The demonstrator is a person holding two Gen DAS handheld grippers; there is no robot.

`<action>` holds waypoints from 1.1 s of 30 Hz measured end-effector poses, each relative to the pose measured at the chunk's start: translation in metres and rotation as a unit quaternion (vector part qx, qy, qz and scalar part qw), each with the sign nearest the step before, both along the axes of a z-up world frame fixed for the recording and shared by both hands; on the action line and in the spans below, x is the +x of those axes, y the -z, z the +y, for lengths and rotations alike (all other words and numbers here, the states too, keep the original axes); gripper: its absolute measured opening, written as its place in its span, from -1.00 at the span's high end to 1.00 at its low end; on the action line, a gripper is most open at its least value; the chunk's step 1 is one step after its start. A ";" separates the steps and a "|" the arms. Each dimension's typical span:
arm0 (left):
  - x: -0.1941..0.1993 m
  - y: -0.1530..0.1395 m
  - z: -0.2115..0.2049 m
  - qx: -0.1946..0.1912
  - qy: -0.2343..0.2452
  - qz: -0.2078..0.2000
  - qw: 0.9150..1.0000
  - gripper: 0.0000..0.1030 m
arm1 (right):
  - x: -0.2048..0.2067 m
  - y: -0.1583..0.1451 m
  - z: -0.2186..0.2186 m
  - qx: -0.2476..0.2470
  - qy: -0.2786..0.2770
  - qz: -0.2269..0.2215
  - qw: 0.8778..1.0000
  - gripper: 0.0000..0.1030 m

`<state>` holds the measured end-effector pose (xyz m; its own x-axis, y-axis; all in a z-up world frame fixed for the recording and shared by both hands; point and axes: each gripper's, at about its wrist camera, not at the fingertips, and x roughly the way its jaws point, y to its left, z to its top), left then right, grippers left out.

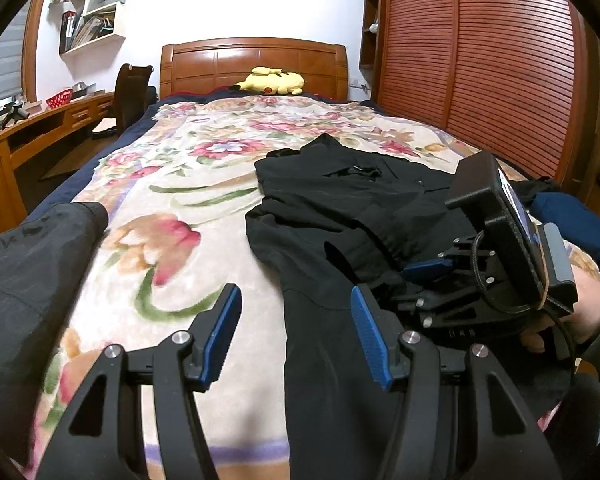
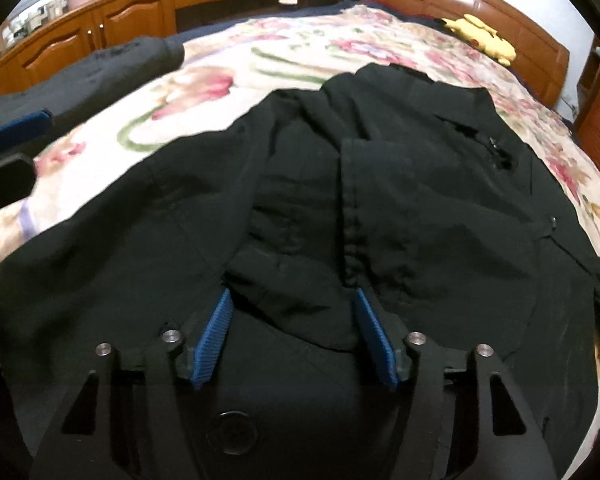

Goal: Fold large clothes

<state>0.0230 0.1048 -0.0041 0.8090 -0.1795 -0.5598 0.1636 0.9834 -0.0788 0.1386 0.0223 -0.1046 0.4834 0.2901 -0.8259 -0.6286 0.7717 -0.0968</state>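
So the right claw is sitting right down on the black jacket, pointing steeply into it. Its jaws are standing apart with a rumpled fold of cloth bunched up between the blue pads. The cloth is reaching both pads, but I can't tell if they're actually pinching it yet, so I'm calling it a grab in progress, not a grip.

From that claw the jacket is running straight ahead, long axis heading away toward the headboard, with the front seam starting just past the right pad. More of it is spreading out to both sides and under the claw.

The left claw is hovering off to the side, jaws apart and holding nothing, mostly over the floral blanket, with the jacket's near edge lying just under its right pad. Another dark garment is lying further left of it.

My guess: the right one is way nearer the fold, so it's doing the pickup.
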 end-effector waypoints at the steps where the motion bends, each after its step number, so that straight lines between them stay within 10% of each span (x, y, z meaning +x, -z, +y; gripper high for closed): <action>1: -0.001 0.000 0.000 0.000 0.001 -0.001 1.000 -0.09 | 0.000 0.000 0.000 0.001 0.000 -0.001 1.000 0.21; 4: -0.002 -0.001 -0.002 0.001 0.002 -0.003 1.000 -0.09 | -0.002 -0.007 -0.004 0.008 0.004 -0.013 1.000 0.71; 8: -0.004 -0.002 -0.011 0.003 0.007 -0.006 1.000 -0.09 | -0.009 -0.038 -0.027 0.048 0.033 -0.069 0.996 0.86; 17: -0.005 -0.006 -0.035 0.007 0.026 -0.017 1.000 -0.09 | -0.022 -0.104 -0.121 0.098 0.142 -0.155 0.973 0.88; 33: 0.005 -0.010 -0.079 -0.006 0.062 -0.020 0.998 -0.09 | -0.067 -0.079 -0.236 0.067 0.268 -0.132 0.952 0.62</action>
